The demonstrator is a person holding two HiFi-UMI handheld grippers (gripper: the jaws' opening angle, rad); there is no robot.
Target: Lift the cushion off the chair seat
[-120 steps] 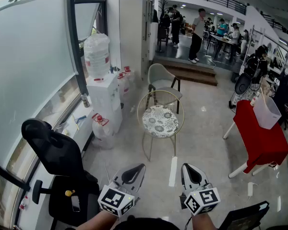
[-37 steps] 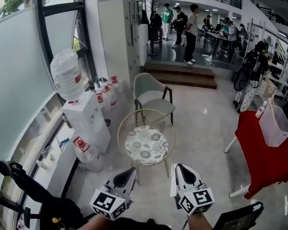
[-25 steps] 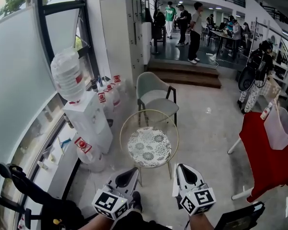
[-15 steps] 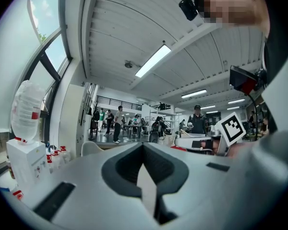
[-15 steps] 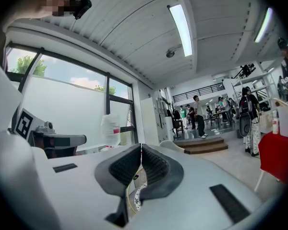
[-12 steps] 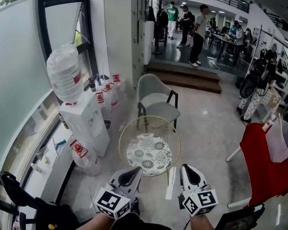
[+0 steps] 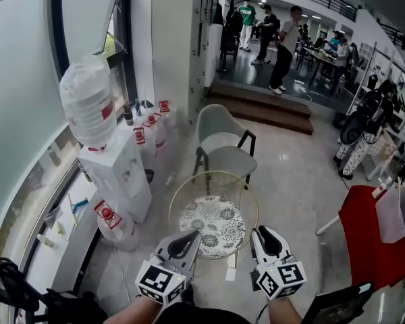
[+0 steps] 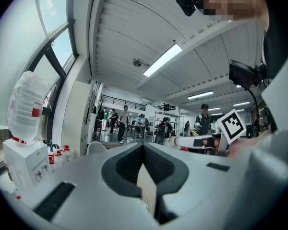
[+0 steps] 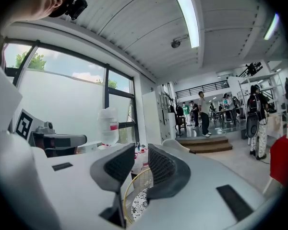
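Observation:
A round cushion (image 7: 212, 225) with a black-and-white flower print lies on the seat of a gold wire-frame chair (image 7: 213, 173), just beyond both grippers in the head view. My left gripper (image 7: 189, 237) is level in front of the seat's near left edge with its pads together (image 8: 143, 146), holding nothing. My right gripper (image 7: 265, 233) is level by the near right edge, apart from the cushion. Its jaws are opening and stand a narrow gap apart (image 9: 140, 153) with nothing between them. Through that gap show the gold ring (image 9: 133, 180) and a bit of cushion (image 9: 140, 203).
A pale green chair (image 7: 223, 144) stands right behind the wire chair. A white water dispenser (image 7: 115, 171) with its bottle (image 7: 88, 106) and spare bottles (image 7: 111, 221) lines the window wall on the left. A red table (image 7: 371, 238) stands at right. People (image 7: 283, 39) stand beyond steps (image 7: 270, 110).
Both grippers have come forward to the wire chair, which now lies right at their tips. The right jaws have parted slightly.

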